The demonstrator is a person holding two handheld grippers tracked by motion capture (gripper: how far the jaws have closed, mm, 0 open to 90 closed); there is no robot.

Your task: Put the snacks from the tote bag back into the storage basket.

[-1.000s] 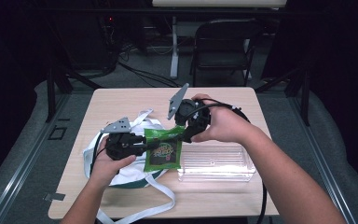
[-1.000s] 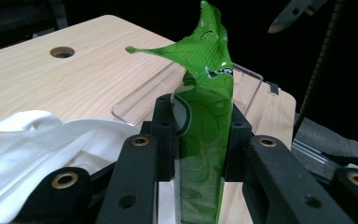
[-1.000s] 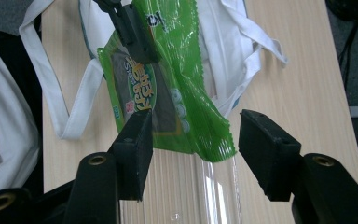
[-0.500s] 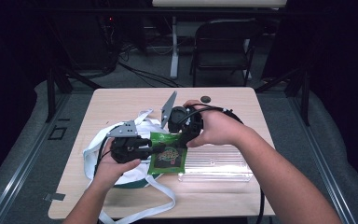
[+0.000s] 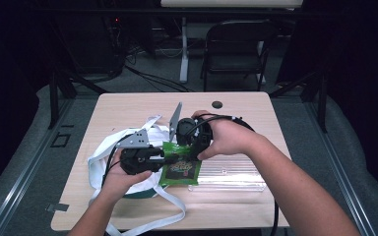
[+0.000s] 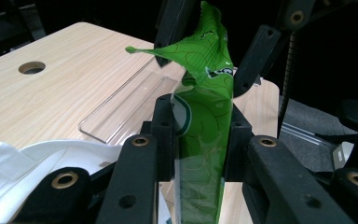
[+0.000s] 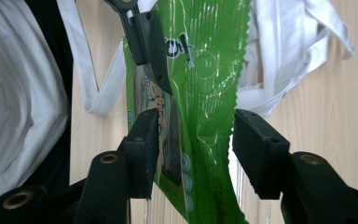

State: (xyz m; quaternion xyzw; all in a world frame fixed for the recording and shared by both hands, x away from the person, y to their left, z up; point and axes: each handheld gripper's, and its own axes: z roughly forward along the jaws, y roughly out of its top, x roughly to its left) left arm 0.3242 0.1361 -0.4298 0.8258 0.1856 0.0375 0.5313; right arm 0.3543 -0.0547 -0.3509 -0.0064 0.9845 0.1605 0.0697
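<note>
A green snack packet (image 5: 179, 166) is held just above the table between my two grippers. My left gripper (image 5: 163, 158) is shut on the packet's lower part, and in the left gripper view (image 6: 198, 135) its pads press both faces of the packet (image 6: 205, 84). My right gripper (image 5: 189, 147) comes from above and straddles the packet's serrated top edge (image 7: 205, 70). Its jaws have just been closing a little. In the right gripper view (image 7: 196, 144) a gap still shows between the right pad (image 7: 256, 149) and the foil.
A white cloth bag (image 5: 109, 150) with long straps lies at the left of the wooden table (image 5: 128, 108). A clear plastic tray (image 5: 231, 172) sits right of the packet. A cable hole (image 5: 217, 104) is near the far edge. A folding chair (image 5: 236, 49) stands behind.
My right gripper has turned and shifted slightly left, down over the packet's top edge. The left gripper has kept its hold and place.
</note>
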